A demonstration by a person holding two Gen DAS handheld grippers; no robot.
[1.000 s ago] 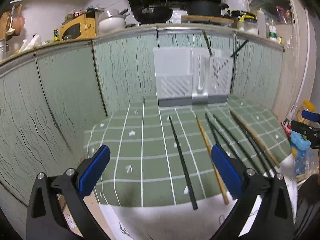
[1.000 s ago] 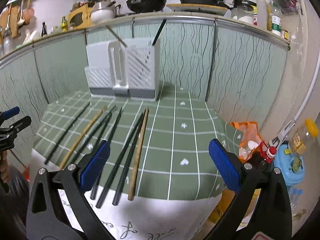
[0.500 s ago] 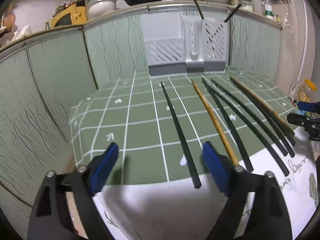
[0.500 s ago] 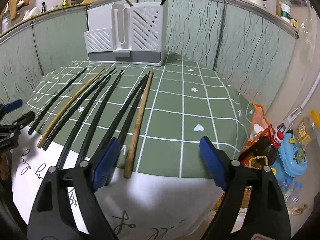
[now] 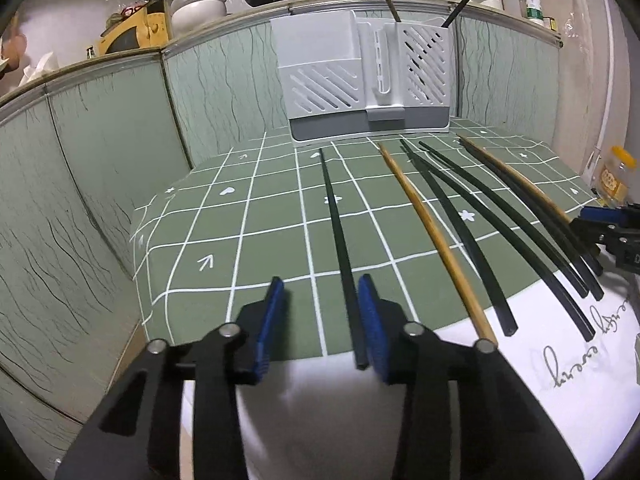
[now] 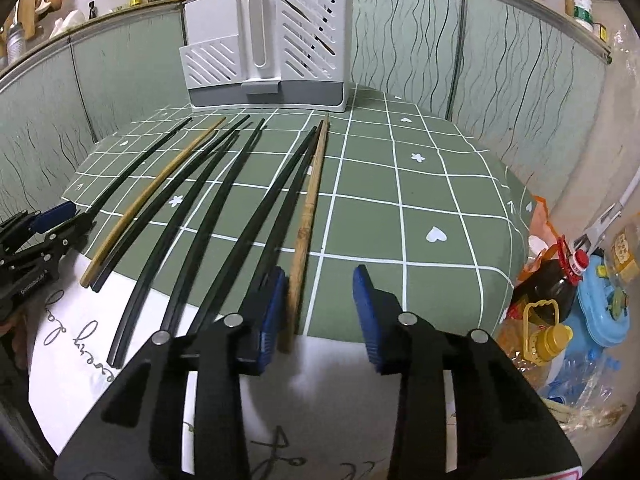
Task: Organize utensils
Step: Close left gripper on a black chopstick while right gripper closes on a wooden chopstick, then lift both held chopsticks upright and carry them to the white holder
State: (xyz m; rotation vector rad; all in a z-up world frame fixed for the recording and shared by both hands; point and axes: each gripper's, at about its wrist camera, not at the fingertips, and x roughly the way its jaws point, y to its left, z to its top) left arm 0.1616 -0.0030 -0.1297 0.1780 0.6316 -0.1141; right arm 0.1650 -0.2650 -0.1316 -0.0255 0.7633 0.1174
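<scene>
Several chopsticks, black and wooden, lie in a row on the green checked tablecloth [image 5: 248, 240]. My left gripper [image 5: 320, 312] hangs low over the near end of the leftmost black chopstick [image 5: 340, 240]. Its jaws are closing; the stick lies between them, close to the right pad [image 5: 370, 312]. My right gripper [image 6: 320, 312] is also closing, around the near end of the rightmost wooden chopstick [image 6: 308, 208], which sits against the left pad [image 6: 272, 308]. The white utensil holder [image 5: 360, 80] [image 6: 264, 40] stands at the back with two chopsticks in its right compartment.
Green panels wall the table on the left, back and right. An oil bottle [image 6: 540, 292] and a blue container [image 6: 604, 308] sit off the table's right edge. The right gripper [image 5: 608, 228] shows at the left wrist view's right edge. Pans line the counter behind.
Both grippers have sunk towards the table's near edge. Their jaws have narrowed from wide apart to a small gap, each now around one chopstick's near end.
</scene>
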